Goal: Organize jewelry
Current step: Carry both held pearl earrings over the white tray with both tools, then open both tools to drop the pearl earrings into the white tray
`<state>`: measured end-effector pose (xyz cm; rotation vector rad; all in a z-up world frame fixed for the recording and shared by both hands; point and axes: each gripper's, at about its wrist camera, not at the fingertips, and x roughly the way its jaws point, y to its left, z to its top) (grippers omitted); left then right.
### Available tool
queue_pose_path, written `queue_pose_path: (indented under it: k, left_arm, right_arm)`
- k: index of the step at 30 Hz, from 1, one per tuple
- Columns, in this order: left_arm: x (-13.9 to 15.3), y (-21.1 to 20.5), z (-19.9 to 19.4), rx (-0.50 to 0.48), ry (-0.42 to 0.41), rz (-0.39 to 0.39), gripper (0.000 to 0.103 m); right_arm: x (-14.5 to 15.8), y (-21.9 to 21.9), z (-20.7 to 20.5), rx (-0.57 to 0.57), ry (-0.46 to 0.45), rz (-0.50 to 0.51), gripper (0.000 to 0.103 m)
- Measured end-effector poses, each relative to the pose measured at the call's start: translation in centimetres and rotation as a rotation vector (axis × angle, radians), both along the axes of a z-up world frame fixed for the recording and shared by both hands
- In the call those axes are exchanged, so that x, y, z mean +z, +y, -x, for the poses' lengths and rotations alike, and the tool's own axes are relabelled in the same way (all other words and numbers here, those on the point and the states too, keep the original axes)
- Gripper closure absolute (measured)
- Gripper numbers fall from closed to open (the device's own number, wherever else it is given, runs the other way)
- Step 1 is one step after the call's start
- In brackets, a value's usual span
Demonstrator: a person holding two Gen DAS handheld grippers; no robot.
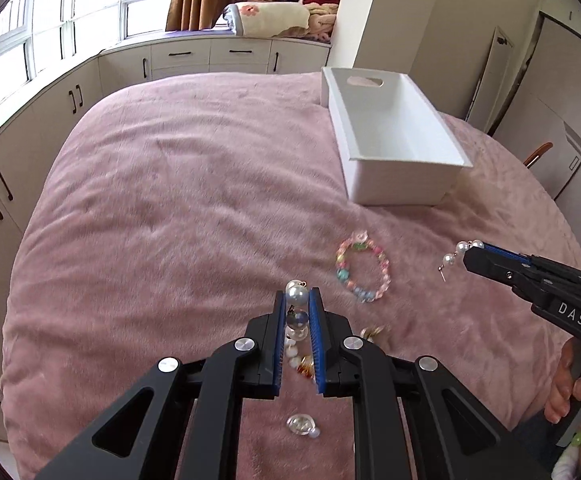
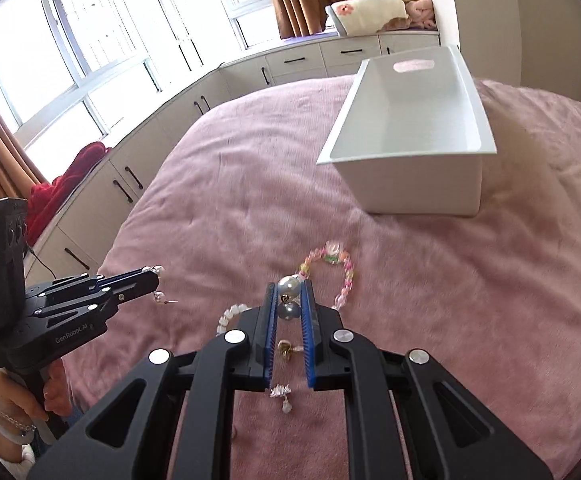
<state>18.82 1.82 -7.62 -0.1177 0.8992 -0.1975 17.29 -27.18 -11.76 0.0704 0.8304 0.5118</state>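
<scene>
My left gripper [image 1: 297,298] is shut on a pearl earring [image 1: 296,295], held above the pink bedspread; it shows at the left of the right wrist view [image 2: 153,276]. My right gripper [image 2: 290,288] is shut on a second pearl earring [image 2: 289,286]; it shows at the right of the left wrist view [image 1: 468,254] with pearls [image 1: 460,250] sticking out of its tips. A pastel bead bracelet [image 1: 362,270] lies on the bed between them, also in the right wrist view [image 2: 340,268]. The white open box [image 1: 394,136] stands beyond, apparently empty [image 2: 414,128].
More small jewelry lies on the pink bedspread [image 1: 170,200] under the grippers: a clear crystal piece [image 1: 301,425], a gold piece [image 1: 370,333], a white bead bracelet [image 2: 230,314] and a silver charm [image 2: 281,394]. White cabinets [image 1: 178,58] line the window wall beyond the bed.
</scene>
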Motion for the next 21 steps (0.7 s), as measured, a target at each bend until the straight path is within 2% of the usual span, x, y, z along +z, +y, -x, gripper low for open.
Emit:
queue_pose_path:
  k: [6,10,16,21]
  left_arm:
    - [4.9,-3.5,-3.9,-0.076,-0.090,-0.022,0.087]
    - [7.1,-5.4,-7.2,-0.109,-0.120,-0.013,0.087]
    - [7.8,-8.6,-13.8,-0.172,-0.088,0.020,0.087]
    - [7.0,-10.7,-19.6,-0.191,-0.048,0.052,0.087]
  right_arm:
    - [3.6,-0.8,-3.0,-0.026,-0.077,0.015,0.091]
    - [5.7,-1.5,-5.7,-0.050,-0.117,0.026,0.091]
    - [7.5,-2.6,-11.0,-0.098,-0.129,0.065,0.091]
    - [6.8,-4.0,-15.5,-0.133,-0.082,0.068,0.091]
